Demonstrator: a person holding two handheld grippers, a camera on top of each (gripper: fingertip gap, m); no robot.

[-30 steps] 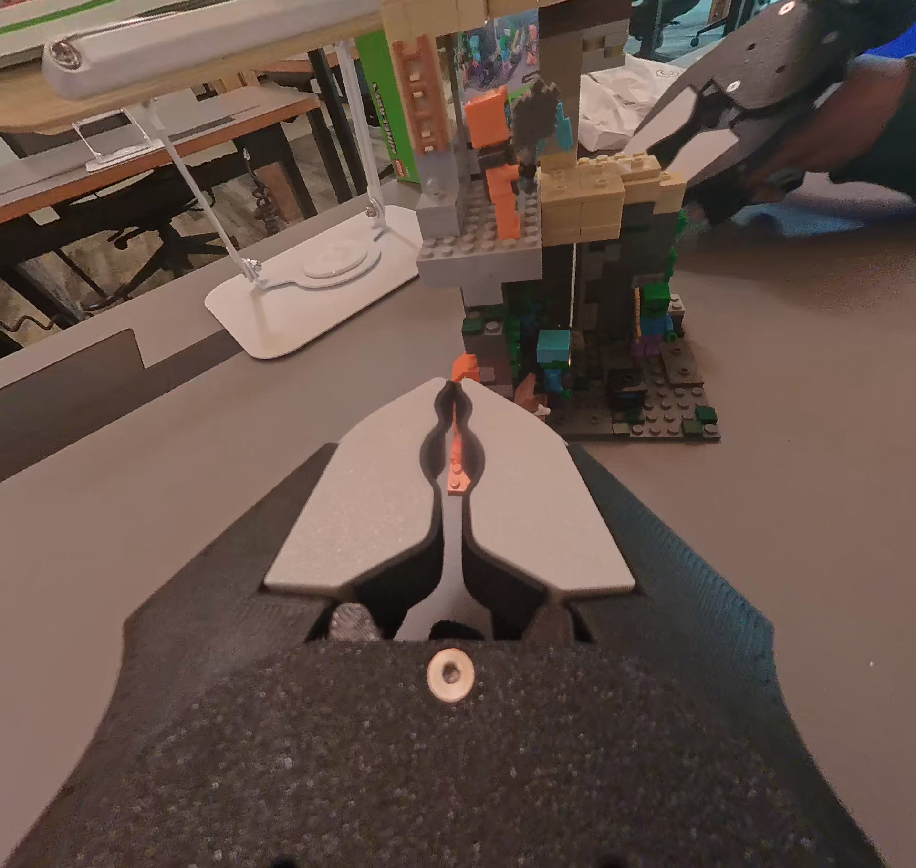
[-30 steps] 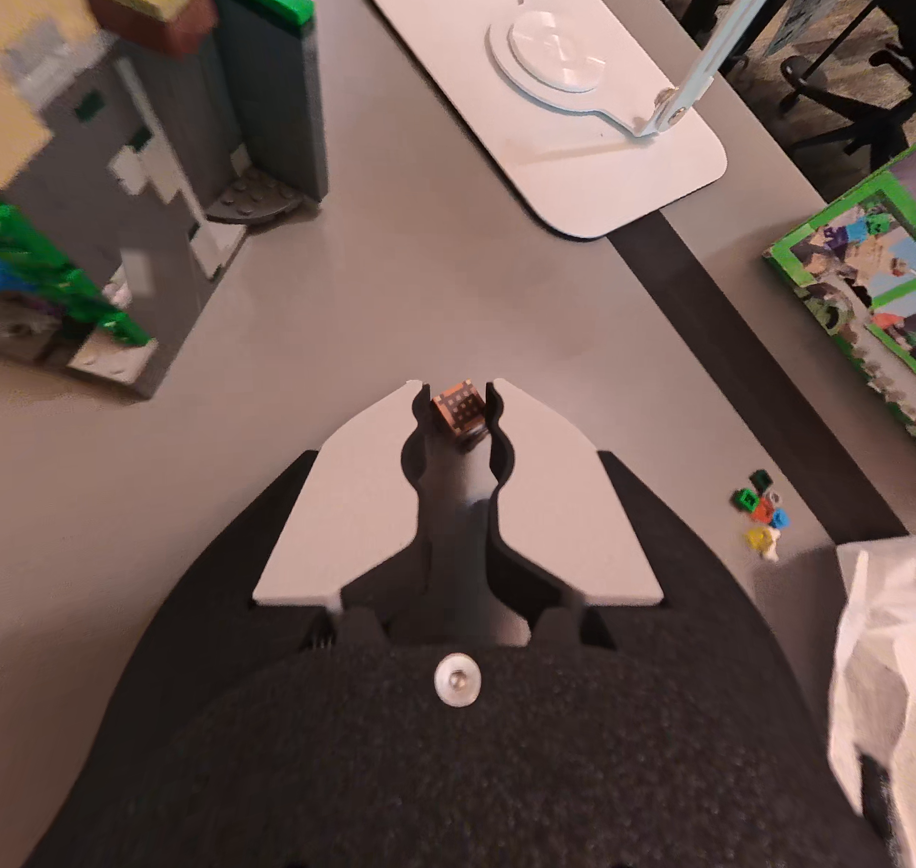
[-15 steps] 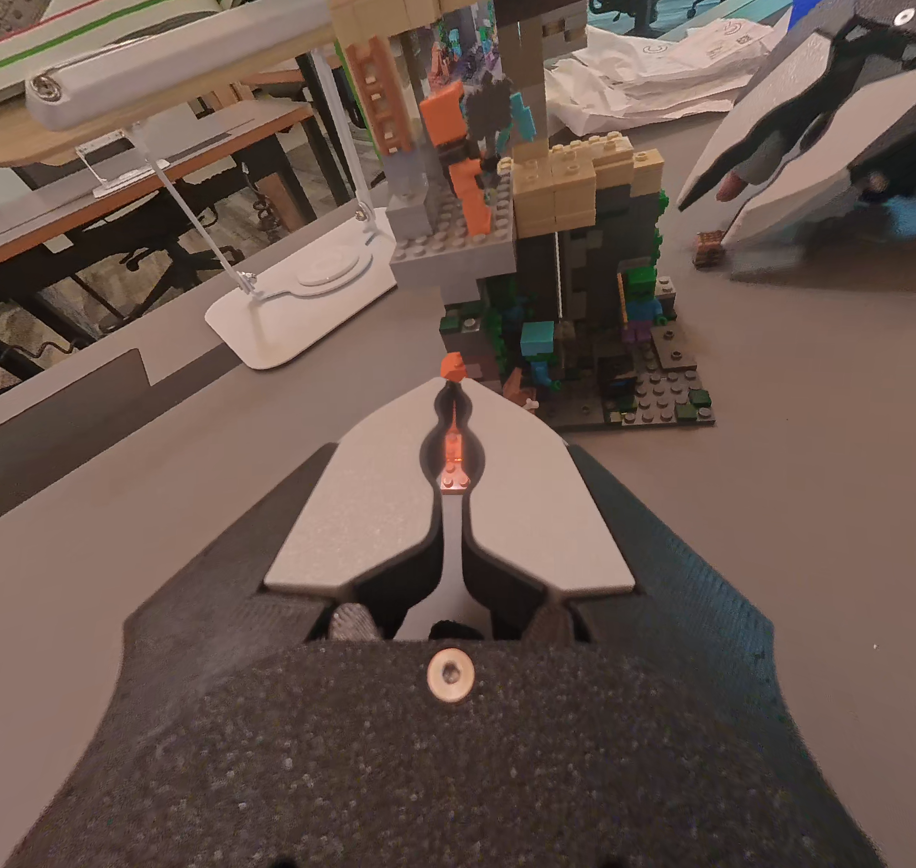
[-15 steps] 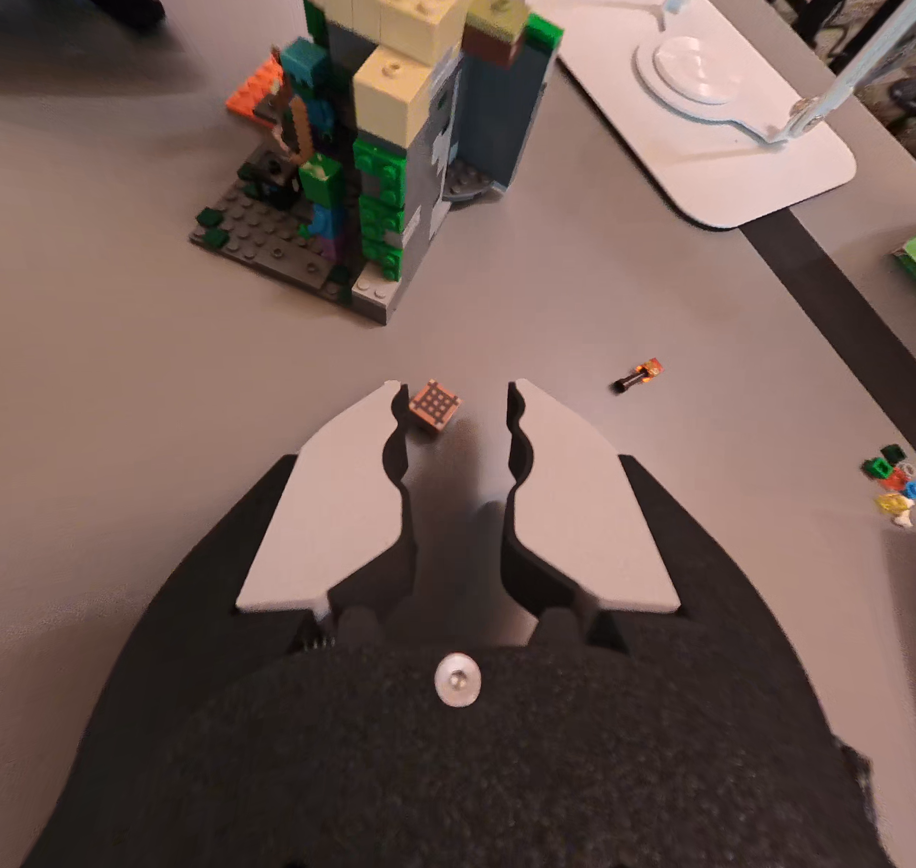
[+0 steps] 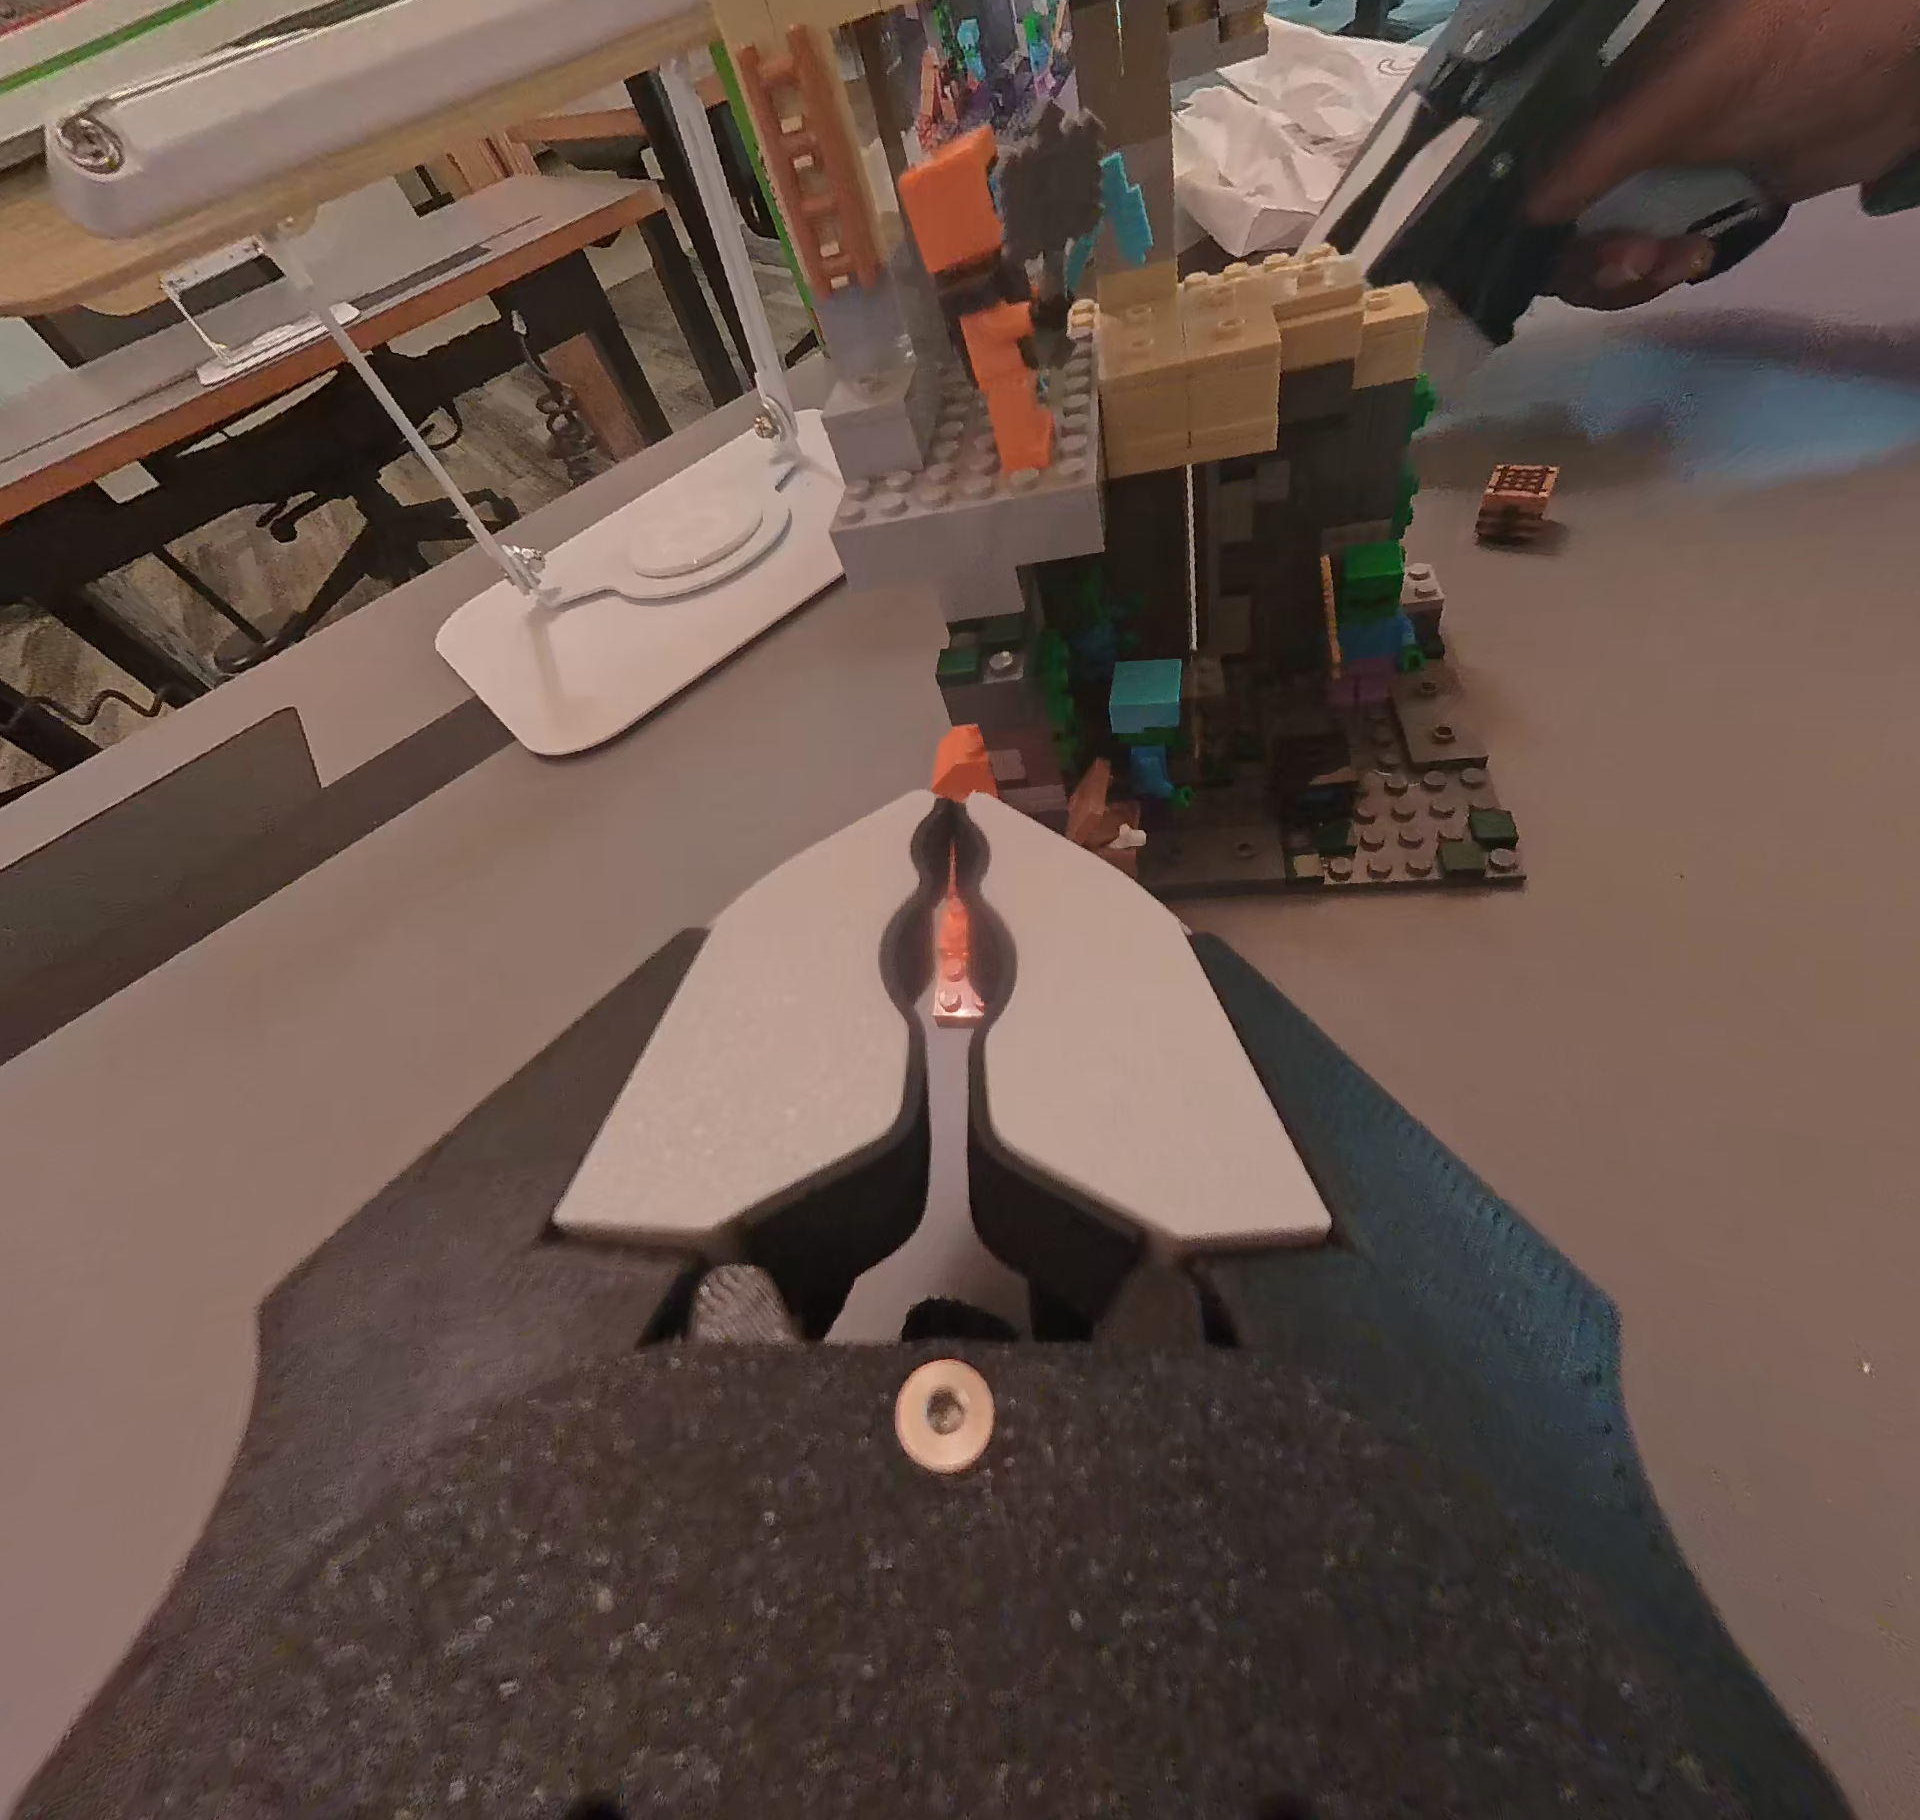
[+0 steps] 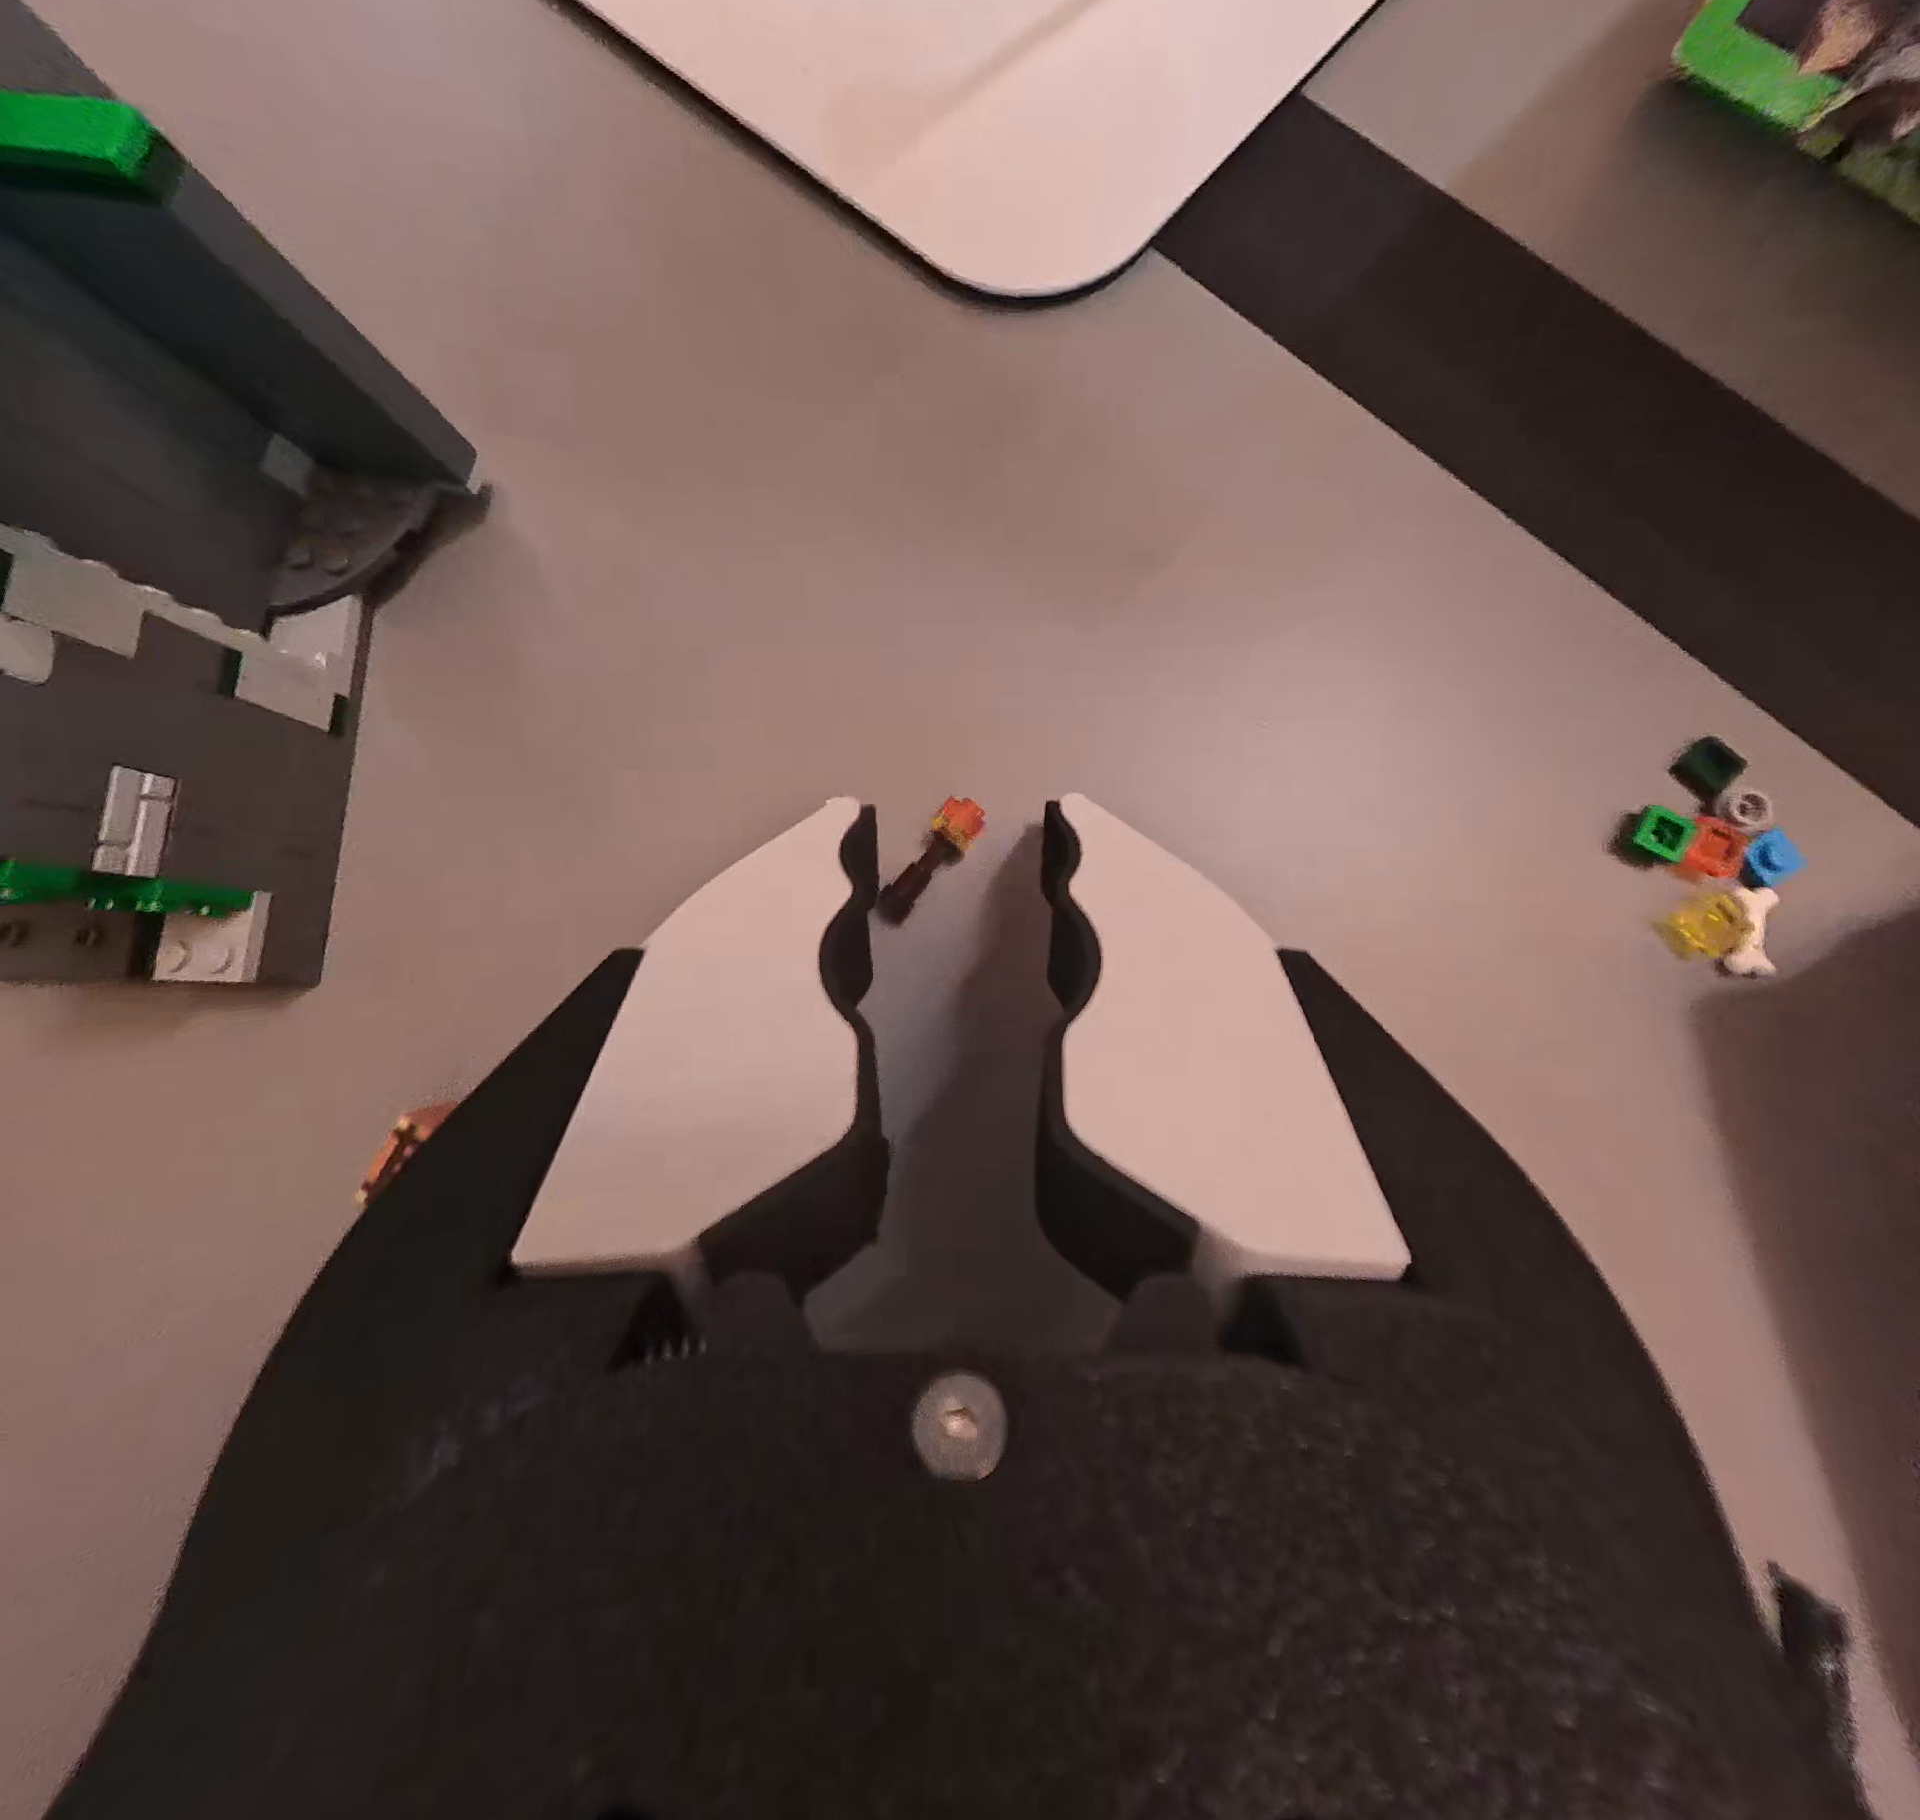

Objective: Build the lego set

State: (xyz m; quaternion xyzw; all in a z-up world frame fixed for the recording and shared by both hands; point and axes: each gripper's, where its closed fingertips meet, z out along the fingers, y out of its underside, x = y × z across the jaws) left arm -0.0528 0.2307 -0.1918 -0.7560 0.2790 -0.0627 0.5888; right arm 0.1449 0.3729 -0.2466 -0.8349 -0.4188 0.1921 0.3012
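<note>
Grey worktop: matte and plain, with a darker strip running across it near the far edge.
White stand base: flat on the worktop left of the model, thin struts rising to a pale bar overhead.
Lego model: stood upright on a dark studded baseplate, tan blocks on top, an orange figure on a grey ledge.
Left hand-held gripper: clenched on a thin orange plate, the tips just in front of the model's base.
Right hand-held gripper: released, jaws spread above a small torch piece lying on the worktop.
Brown printed cube: alone on the worktop, right of the model.
Loose small pieces: clustered well to the right of the torch.
Room: desks and office chairs behind, possibly crumpled white paper, though blurred.
Green box: beyond the strip.
</note>
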